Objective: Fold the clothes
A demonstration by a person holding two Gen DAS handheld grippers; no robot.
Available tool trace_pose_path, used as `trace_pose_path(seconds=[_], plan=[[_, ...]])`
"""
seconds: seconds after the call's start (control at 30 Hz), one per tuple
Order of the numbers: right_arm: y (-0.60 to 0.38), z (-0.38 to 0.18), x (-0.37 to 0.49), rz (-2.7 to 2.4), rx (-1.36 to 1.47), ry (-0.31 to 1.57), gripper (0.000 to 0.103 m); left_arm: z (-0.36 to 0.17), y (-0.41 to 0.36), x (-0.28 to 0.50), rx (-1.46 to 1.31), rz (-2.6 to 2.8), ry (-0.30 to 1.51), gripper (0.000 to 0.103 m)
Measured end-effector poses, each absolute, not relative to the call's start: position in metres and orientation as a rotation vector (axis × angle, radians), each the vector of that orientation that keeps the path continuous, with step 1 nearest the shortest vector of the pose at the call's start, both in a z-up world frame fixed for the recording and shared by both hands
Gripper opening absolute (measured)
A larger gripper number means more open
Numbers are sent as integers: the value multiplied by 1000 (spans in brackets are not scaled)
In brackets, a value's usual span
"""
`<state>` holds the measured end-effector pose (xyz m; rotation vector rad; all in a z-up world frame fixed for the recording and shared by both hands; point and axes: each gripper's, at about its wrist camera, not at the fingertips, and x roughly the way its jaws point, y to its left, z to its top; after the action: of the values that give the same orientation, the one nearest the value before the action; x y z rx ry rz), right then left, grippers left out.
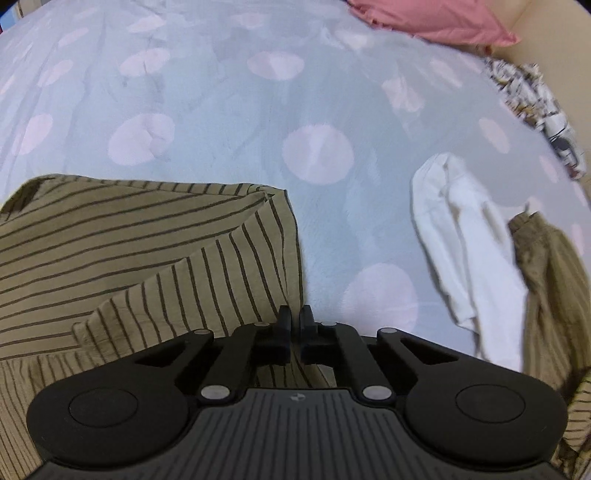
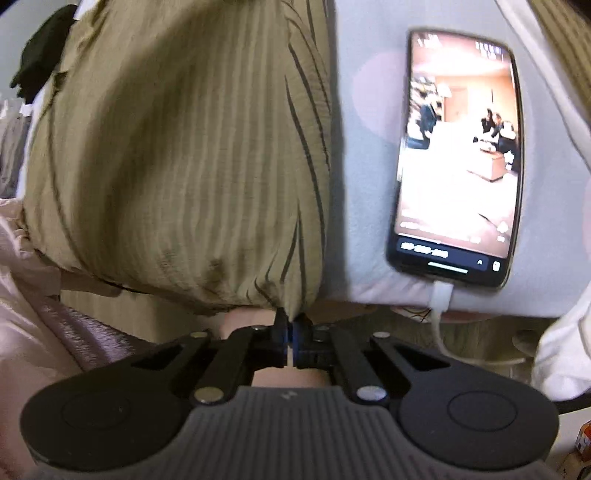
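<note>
From the left wrist, the left gripper (image 1: 294, 321) is clamped on an edge of the striped shirt (image 1: 129, 240), which lies rumpled on the bedsheet (image 1: 258, 122), barely folded. From the right wrist, the right gripper (image 2: 291, 326) pinches a lifted corner of it beside the phone (image 2: 458, 155); most folding seems left.

Left wrist view: striped garment (image 1: 122, 258) lay on the bedsheet (image 1: 258, 110), filling the lower left, its folded corner toward centre. Left gripper (image 1: 294, 321) sat at the garment's right edge, jaws together on the cloth. A towel (image 1: 465, 251) lay well right of it, with another garment (image 1: 546, 288) touching the towel's right side. A pillow (image 1: 436, 18) was at the far top right, and patterned fabric (image 1: 532, 99) along the right edge below it.

Right wrist view: the striped garment (image 2: 184, 166) hung above right gripper (image 2: 291, 325), its lower tip between the jaws. A phone (image 2: 458, 155) lay on the sheet to the right, a cable (image 2: 441, 299) plugged into its near end.
</note>
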<state>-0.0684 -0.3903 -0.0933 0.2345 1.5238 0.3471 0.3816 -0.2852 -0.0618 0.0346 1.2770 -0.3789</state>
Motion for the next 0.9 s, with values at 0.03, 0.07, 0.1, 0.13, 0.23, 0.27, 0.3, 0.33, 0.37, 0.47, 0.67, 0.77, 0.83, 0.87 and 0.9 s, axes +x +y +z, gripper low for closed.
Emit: trace_pose_path(seconds=[0.03, 0.07, 0.1, 0.13, 0.23, 0.27, 0.3, 0.33, 0.37, 0.47, 0.67, 0.77, 0.83, 0.87, 0.9], plan=[[-387, -86, -71, 355, 235, 1512, 3, -56, -280, 380, 18, -387, 1271, 2], [-380, -78, -72, 364, 231, 1499, 3, -50, -274, 379, 1, -396, 1268, 2], [-373, -71, -73, 374, 226, 1486, 3, -45, -273, 380, -11, -404, 1263, 2], [-366, -63, -74, 383, 221, 1473, 3, -40, -271, 381, -23, -412, 1257, 2], [-348, -52, -78, 421, 193, 1439, 3, -24, -256, 378, -59, -457, 1240, 2], [-347, -49, -79, 437, 187, 1431, 3, -20, -250, 378, -69, -469, 1237, 2], [-346, -46, -81, 453, 181, 1423, 3, -16, -243, 378, -80, -481, 1234, 2], [-340, -47, -77, 471, 175, 1416, 3, -11, -236, 377, -92, -488, 1232, 2], [-331, -45, -77, 495, 169, 1410, 3, -7, -228, 377, -104, -495, 1226, 2], [-314, -27, -73, 559, 165, 1396, 3, 5, -200, 377, -126, -520, 1205, 2], [-272, -25, -65, 678, 174, 1386, 3, 16, -137, 375, -192, -530, 1177, 1], [-252, -30, -59, 728, 185, 1393, 3, 13, -101, 373, -228, -515, 1162, 1], [-243, -33, -54, 754, 187, 1397, 3, 8, -74, 372, -252, -499, 1159, 1], [-239, -35, -52, 765, 192, 1400, 3, 4, -64, 373, -265, -486, 1160, 1], [-235, -38, -50, 774, 197, 1404, 3, -1, -53, 374, -276, -475, 1162, 1]])
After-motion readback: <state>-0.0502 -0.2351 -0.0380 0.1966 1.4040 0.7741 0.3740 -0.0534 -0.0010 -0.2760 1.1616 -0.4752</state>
